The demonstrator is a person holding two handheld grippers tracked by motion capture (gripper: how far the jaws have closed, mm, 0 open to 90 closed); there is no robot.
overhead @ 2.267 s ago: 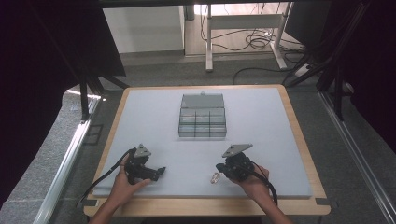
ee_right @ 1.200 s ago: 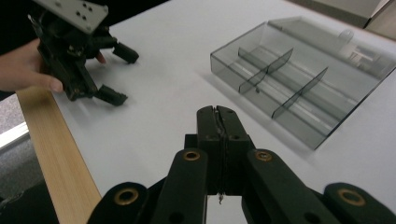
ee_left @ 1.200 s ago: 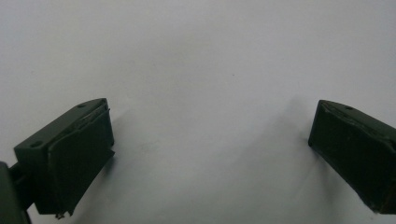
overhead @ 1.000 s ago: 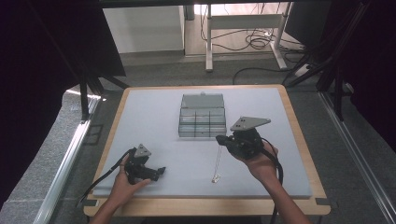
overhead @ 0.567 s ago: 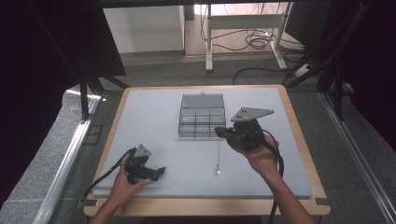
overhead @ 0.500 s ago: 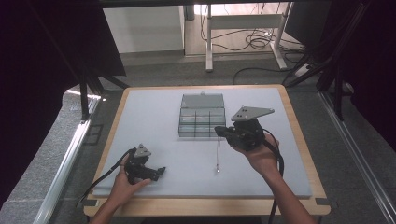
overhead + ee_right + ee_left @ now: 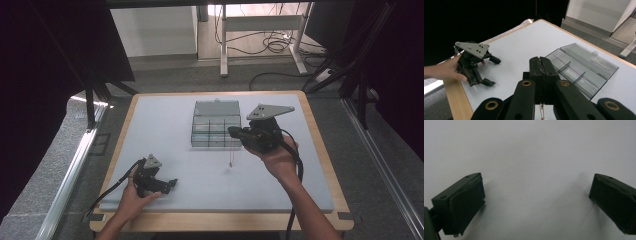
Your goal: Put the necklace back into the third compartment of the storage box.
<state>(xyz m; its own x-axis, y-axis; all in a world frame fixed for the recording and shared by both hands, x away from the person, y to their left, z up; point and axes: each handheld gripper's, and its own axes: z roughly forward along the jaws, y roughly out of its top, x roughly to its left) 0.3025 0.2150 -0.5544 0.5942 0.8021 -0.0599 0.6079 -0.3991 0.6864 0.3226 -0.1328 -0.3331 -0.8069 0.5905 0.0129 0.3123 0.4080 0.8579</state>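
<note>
The right gripper (image 7: 235, 133) lifts a thin necklace (image 7: 230, 159) with fingers pinching its top, so it hangs at six o'clock of the clear compartment box (image 7: 215, 124), while the left gripper (image 7: 171, 183) rests with fingers spread on the table (image 7: 165, 120).

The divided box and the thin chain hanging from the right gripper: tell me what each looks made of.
Divided box: likely clear plastic, glossy; the table shows through its walls and open lid. Thin chain: probably fine metal, too small to be sure; it hangs straight from the shut right gripper.

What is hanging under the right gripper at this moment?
A thin necklace chain hangs from the shut right gripper, over the white table beside the clear compartment box. Its clamped upper end is hidden.
</note>
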